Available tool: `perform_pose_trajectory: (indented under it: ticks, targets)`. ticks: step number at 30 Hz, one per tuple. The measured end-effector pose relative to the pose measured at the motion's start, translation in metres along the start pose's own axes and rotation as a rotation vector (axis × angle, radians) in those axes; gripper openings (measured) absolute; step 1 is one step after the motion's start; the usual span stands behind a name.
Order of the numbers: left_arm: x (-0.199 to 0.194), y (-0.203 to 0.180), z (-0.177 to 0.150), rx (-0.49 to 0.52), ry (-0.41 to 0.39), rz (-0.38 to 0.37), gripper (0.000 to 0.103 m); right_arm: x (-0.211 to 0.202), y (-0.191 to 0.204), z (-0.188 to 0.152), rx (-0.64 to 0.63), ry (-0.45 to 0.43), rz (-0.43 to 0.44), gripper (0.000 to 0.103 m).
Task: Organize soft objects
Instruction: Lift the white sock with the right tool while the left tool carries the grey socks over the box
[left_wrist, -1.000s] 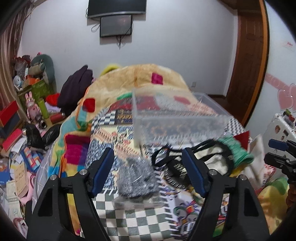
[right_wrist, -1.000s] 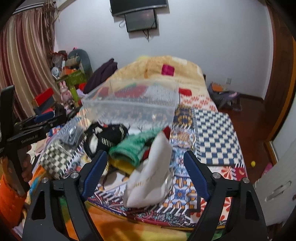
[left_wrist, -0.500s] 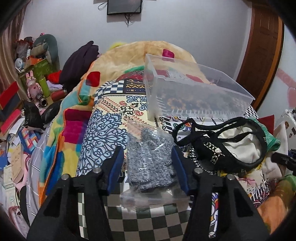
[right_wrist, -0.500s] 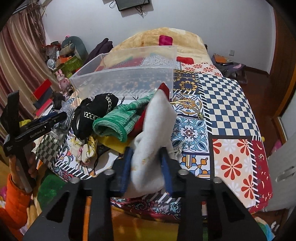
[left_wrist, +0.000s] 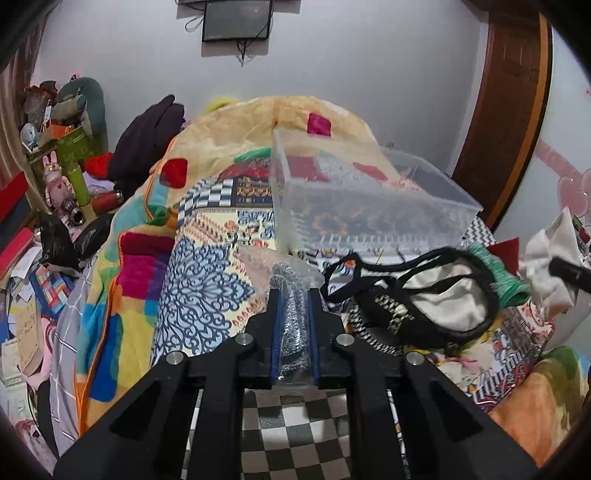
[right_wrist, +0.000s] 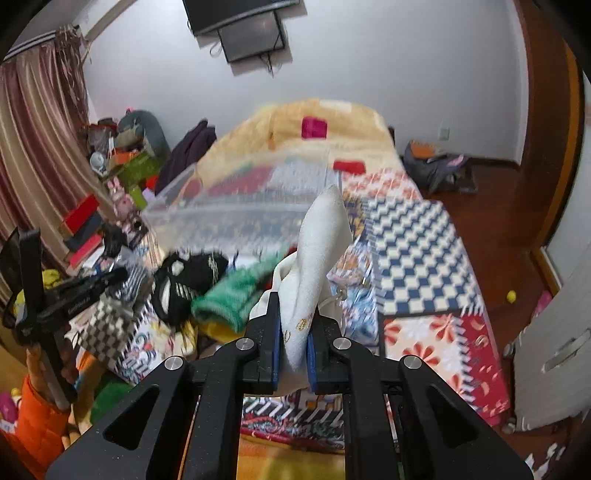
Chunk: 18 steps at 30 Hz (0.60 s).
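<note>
Left tool (left_wrist: 293, 295) clamped on bagged grey knit (left_wrist: 291, 321): film slippery, grip mid-bundle. Right tool (right_wrist: 293, 314) clamped on white cloth (right_wrist: 317, 258): light, floppy, expect droop.

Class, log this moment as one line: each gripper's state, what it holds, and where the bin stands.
left gripper: shut on bagged grey knit | right gripper: shut on white cloth | clear bin: on bed, beyond pile

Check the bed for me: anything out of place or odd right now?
Nothing damaged or spilled. The clear bin looks empty while the black strappy piece and green knit lie heaped loose beside it. Both grippers grip items: left the bagged grey fabric, right the white cloth.
</note>
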<state>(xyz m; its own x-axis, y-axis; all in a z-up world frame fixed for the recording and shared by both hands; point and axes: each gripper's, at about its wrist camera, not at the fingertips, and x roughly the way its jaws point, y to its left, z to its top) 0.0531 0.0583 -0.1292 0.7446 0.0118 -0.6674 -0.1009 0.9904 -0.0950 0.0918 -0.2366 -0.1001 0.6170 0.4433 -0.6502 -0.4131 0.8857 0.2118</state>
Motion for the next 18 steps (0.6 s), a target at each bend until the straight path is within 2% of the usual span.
perform_pose_trajectory:
  ticks: [8, 18]
  targets:
    - [-0.034, -0.009, 0.031, 0.02, -0.119, -0.035, 0.011, -0.016, 0.012, 0.036, -0.051, -0.129, 0.0, 0.01]
    - [-0.047, -0.03, 0.077, 0.062, -0.233, -0.09, 0.011, 0.0, 0.039, 0.067, -0.123, -0.231, 0.022, 0.01]
